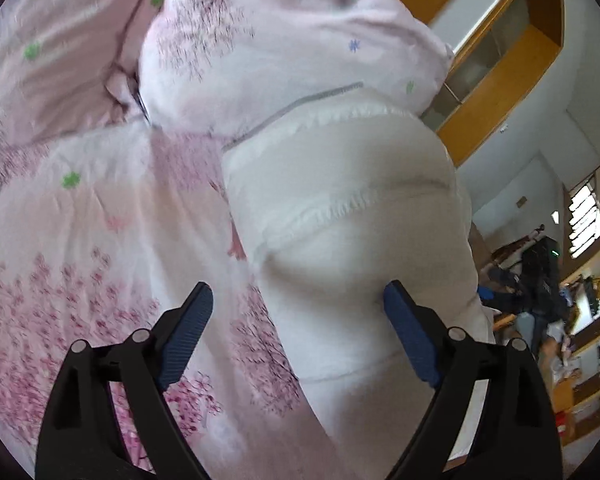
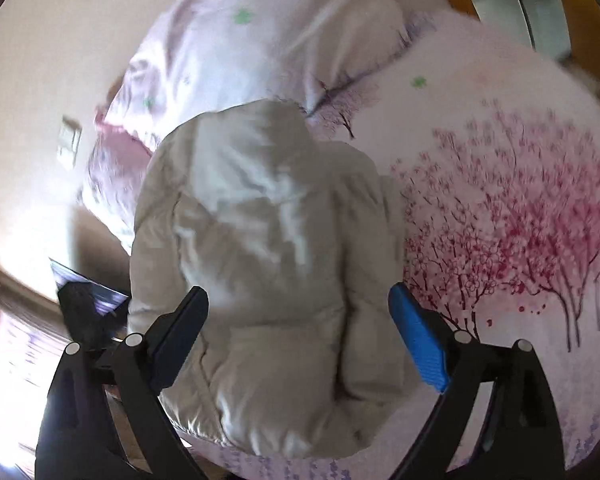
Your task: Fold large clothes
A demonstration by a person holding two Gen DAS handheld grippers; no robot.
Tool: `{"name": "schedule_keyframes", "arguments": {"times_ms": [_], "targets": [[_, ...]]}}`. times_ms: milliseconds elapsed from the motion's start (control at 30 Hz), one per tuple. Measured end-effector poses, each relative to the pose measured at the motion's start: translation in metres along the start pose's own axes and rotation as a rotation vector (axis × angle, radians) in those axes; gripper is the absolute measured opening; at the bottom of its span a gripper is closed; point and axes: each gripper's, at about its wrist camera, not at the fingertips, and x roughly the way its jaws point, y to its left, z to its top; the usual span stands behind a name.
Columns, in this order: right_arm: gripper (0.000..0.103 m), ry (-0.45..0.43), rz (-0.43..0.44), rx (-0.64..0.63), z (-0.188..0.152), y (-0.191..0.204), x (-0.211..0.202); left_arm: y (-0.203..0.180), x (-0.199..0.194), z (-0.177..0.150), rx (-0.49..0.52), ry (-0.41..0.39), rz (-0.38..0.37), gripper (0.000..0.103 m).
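A puffy cream padded jacket [image 1: 352,216] lies on a bed with a pink cherry-tree sheet [image 1: 80,280]. In the left wrist view my left gripper [image 1: 298,300] hovers wide open over the jacket's near part; its right pad [image 1: 410,344] sits against the fabric, and nothing is pinched. In the right wrist view the same jacket [image 2: 260,260] lies bunched, hood end away from me. My right gripper [image 2: 298,306] is spread open above it, with the jacket's bulk between the pads but not squeezed.
A pink flowered pillow [image 1: 284,44] lies past the jacket at the head of the bed. A wooden headboard and shelf [image 1: 496,92] stand at the right. The bed's edge [image 2: 112,240] drops off left of the jacket in the right wrist view, with the floor and a dark object [image 2: 84,300] below.
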Motion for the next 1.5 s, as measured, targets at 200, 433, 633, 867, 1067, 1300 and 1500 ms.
{"name": "schedule_keyframes", "arguments": {"times_ms": [200,433,633,867,1067,1300,1500], "targets": [[0.093,0.078,0.051,0.093,0.015,-0.025,0.026,-0.01,0.011,0.0,0.009,0.037,-0.1,0.098],[0.096,0.148,0.116,0.085,0.025,-0.023,0.05,-0.011,0.037,0.001,-0.054,0.083,-0.171,0.101],[0.102,0.197,0.162,0.076,0.026,-0.019,0.068,-0.014,0.044,0.002,-0.059,0.07,-0.18,0.101],[0.102,0.208,0.19,0.054,0.027,-0.01,0.085,-0.011,0.051,0.002,-0.092,0.047,-0.208,0.101],[0.07,0.167,0.226,0.043,0.022,-0.006,0.085,-0.018,0.045,-0.001,-0.066,0.002,-0.194,0.086],[0.049,0.109,0.246,0.034,0.011,-0.001,0.064,-0.019,0.03,0.001,-0.039,-0.019,-0.213,0.062],[0.042,0.087,0.289,0.014,0.008,0.016,0.065,-0.013,0.009,0.003,-0.021,-0.055,-0.222,0.056]]}}
